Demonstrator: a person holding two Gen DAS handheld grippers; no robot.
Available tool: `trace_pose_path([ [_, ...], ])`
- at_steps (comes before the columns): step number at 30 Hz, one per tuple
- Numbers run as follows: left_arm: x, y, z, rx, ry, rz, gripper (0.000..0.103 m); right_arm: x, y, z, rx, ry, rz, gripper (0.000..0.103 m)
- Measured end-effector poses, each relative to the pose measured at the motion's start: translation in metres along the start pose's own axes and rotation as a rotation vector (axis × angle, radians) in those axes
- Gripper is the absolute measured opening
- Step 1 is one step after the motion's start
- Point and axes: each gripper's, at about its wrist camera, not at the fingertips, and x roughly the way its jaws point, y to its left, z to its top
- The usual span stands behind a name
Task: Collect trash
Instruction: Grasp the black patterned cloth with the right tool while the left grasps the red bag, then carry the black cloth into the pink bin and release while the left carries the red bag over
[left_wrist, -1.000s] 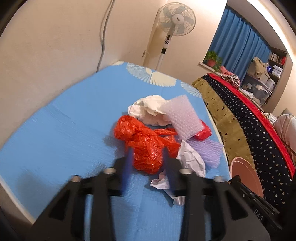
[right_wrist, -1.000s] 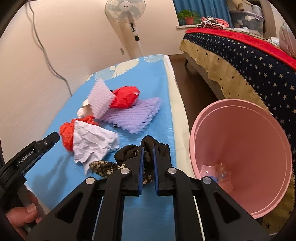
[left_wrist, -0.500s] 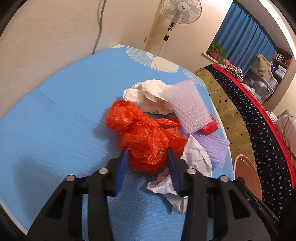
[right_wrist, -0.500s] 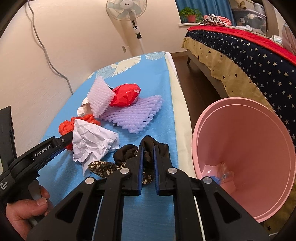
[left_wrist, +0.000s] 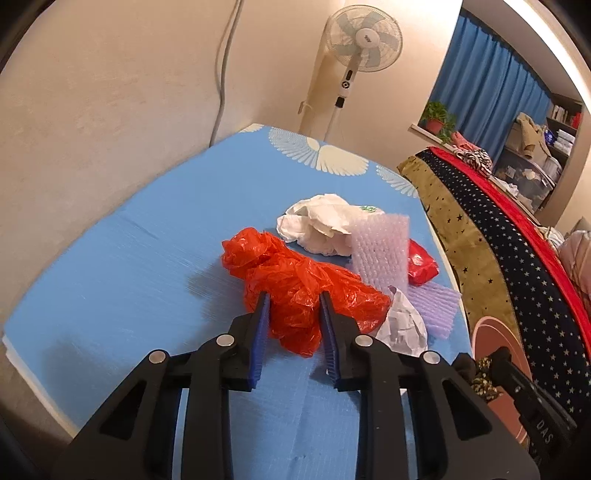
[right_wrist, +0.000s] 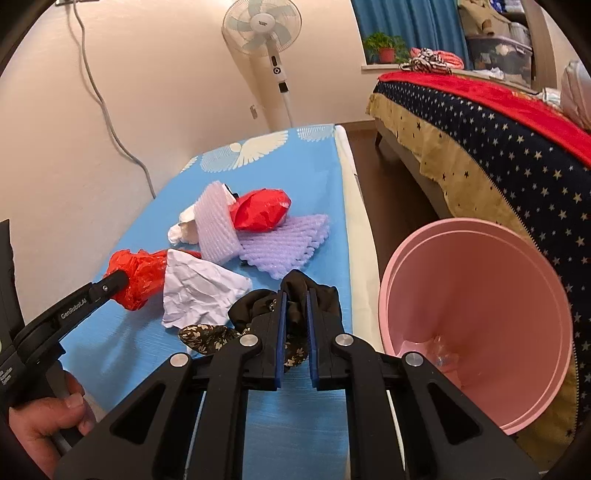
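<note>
A pile of trash lies on the blue mat (left_wrist: 129, 258). My left gripper (left_wrist: 293, 299) is open, its jaws on either side of the near end of a crumpled orange plastic bag (left_wrist: 295, 280), also in the right wrist view (right_wrist: 142, 273). My right gripper (right_wrist: 294, 295) is shut on a black patterned cloth (right_wrist: 295, 310) and holds it beside a pink bin (right_wrist: 476, 325), which has clear plastic at its bottom. White crumpled paper (right_wrist: 195, 291), purple foam netting (right_wrist: 284, 243), a pale foam sleeve (right_wrist: 216, 229), a red wrapper (right_wrist: 262, 212) and a white bag (left_wrist: 321, 221) lie nearby.
A wall with a cable runs along the mat's left side. A standing fan (left_wrist: 362, 44) is behind the mat. A bed with a starry cover (right_wrist: 498, 147) stands at the right, behind the bin. Dark floor (right_wrist: 388, 192) lies between mat and bed.
My left gripper has moved forward and its jaws now flank the orange bag. My right gripper still holds the black cloth, hardly moved.
</note>
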Motion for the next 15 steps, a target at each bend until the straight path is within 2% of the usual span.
trace_pose_path([
  [8,-0.023,0.005,0.003,0.016,-0.048,0.005,0.024,-0.016,0.004,0.005,-0.013,-0.038,-0.034,0.010],
  [15,-0.040,-0.004,0.003,0.047,-0.082,-0.036,0.024,-0.031,-0.001,0.011,-0.022,-0.081,-0.101,0.010],
])
